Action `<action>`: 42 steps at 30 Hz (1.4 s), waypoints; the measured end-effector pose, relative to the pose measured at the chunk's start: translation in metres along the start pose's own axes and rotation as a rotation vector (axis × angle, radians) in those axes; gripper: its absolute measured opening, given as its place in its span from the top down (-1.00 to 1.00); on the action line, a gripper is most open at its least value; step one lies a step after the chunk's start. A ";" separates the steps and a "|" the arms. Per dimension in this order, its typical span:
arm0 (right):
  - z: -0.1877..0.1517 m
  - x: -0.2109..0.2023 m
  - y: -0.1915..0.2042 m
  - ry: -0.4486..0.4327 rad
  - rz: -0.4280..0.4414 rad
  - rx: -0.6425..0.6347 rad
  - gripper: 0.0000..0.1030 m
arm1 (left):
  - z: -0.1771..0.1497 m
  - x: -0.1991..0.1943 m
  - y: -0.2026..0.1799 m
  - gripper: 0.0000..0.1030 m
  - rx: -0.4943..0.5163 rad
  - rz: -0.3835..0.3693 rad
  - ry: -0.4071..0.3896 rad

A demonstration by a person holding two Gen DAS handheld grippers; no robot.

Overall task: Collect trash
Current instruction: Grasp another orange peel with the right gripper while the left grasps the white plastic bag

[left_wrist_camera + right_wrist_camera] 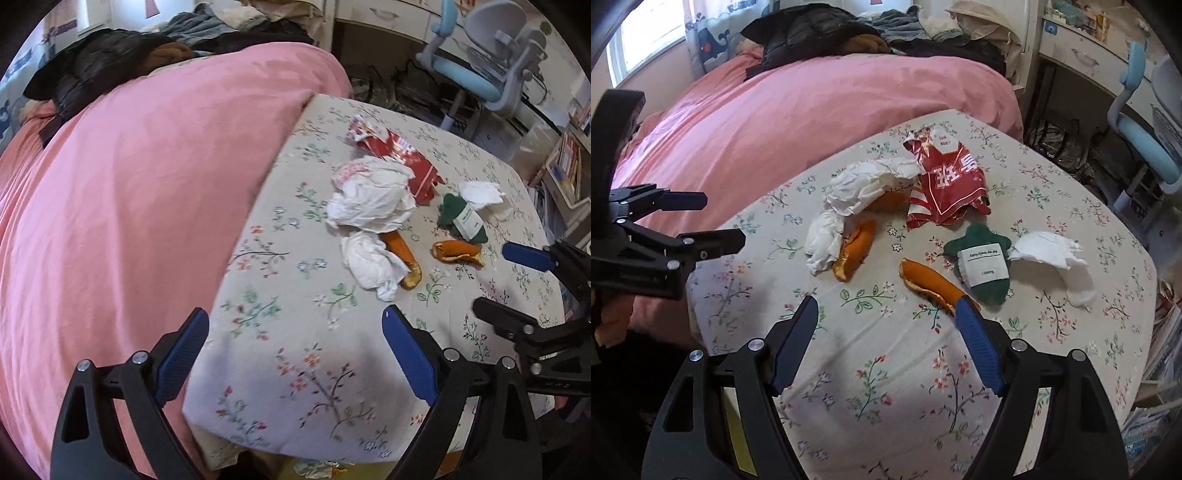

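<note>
Both tongs wide open, nothing held. Right gripper [886,343] is nearest the orange peel [931,284] — it lies just ahead of its right-hand finger, long axis slanting across the jaws. Left gripper [295,354] sits farther back from the pile — crumpled tissue [373,262] closest.

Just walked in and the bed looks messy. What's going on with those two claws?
A person holds a claw in each hand over the floral bedsheet, where trash is scattered: crumpled tissues, orange peels, a torn red snack wrapper and a green labelled wrapper. The left claw and the right claw are both open and empty, aimed down at the pile. Nothing is gripped at this moment.
</note>
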State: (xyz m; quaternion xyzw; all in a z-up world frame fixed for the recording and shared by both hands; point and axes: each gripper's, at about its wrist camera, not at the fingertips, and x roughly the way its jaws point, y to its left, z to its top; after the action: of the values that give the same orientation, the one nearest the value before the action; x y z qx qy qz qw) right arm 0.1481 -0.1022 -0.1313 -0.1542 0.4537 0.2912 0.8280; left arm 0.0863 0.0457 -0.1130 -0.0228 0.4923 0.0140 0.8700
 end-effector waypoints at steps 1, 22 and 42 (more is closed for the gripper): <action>0.001 0.004 -0.001 0.002 -0.001 -0.005 -0.43 | 0.001 0.001 -0.003 -0.76 0.006 0.000 0.000; 0.008 0.054 -0.026 0.085 0.013 -0.014 -0.07 | 0.024 0.043 -0.020 -0.76 -0.019 -0.042 0.048; -0.010 0.033 -0.023 0.163 0.025 -0.002 0.63 | 0.021 0.051 -0.041 0.49 0.110 -0.081 0.062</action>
State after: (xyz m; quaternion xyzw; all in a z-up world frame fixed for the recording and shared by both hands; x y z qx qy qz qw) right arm 0.1697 -0.1140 -0.1650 -0.1725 0.5214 0.2883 0.7844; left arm 0.1321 0.0061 -0.1450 0.0047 0.5178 -0.0490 0.8541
